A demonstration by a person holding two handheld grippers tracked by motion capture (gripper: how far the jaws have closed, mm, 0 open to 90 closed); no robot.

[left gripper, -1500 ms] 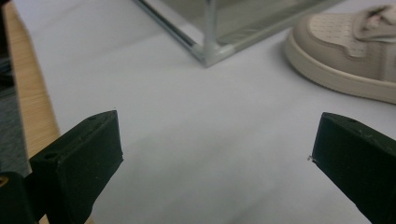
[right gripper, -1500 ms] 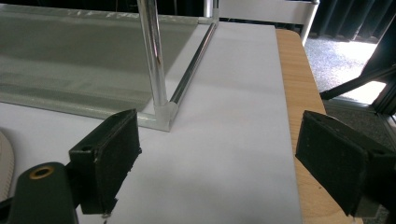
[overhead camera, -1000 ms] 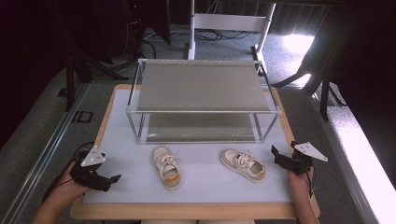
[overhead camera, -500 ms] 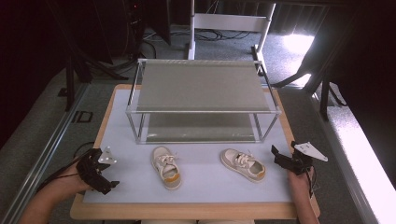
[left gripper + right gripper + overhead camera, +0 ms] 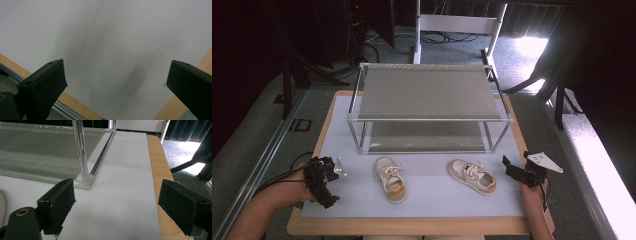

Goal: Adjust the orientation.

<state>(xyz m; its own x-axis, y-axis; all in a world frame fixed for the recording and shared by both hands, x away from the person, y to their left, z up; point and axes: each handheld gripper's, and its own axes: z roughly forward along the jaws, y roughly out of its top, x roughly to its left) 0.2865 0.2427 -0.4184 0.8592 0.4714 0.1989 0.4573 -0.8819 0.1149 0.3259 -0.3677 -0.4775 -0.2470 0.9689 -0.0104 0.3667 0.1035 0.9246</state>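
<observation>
Two small beige shoes lie on the white mat (image 5: 432,195) in front of a two-tier metal rack (image 5: 427,95). The left shoe (image 5: 390,179) has an orange heel patch, and the right shoe (image 5: 472,176) lies slanted. My left gripper (image 5: 323,187) is at the mat's front left corner, well left of the left shoe. It is tipped down at the bare mat (image 5: 112,37) and stands open (image 5: 115,72) and empty. My right gripper (image 5: 510,169) sits just right of the right shoe, open (image 5: 116,195), with nothing between its jaws. It faces the rack's front right post (image 5: 81,152).
The mat lies on a wooden tabletop (image 5: 412,226) whose edge shows near both grippers (image 5: 156,162). The rack's lower shelf (image 5: 37,152) is bare mesh. Dark stands and cables are on the floor beyond the table.
My left gripper has swung round from pointing right to pointing down at the mat's front left corner. The right gripper and both shoes have stayed put.
</observation>
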